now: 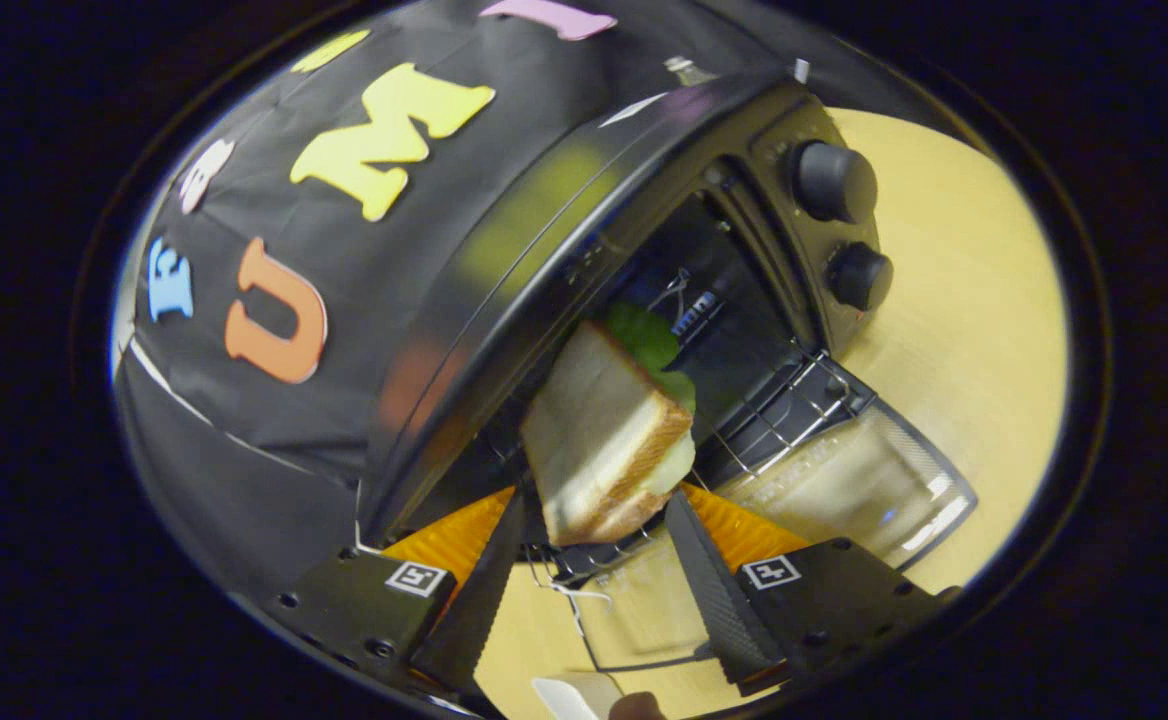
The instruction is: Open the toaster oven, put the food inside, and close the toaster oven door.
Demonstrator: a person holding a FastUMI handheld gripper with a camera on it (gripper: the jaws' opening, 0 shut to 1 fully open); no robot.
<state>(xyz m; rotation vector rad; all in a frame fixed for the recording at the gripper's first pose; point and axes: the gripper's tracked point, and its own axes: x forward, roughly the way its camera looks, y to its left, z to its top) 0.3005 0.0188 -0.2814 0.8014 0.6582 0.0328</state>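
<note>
A sandwich of white bread with green lettuce sits between my two fingers, and the gripper is shut on it. The black toaster oven lies just ahead, tilted in the view, with its glass door folded down and open. The sandwich hangs at the mouth of the oven, above the wire rack. Two round knobs stand on the oven's control panel beyond the door.
The oven rests on a light wooden table. Black cloth forms the booth wall behind and beside the oven. A small white object lies on the table below my fingers.
</note>
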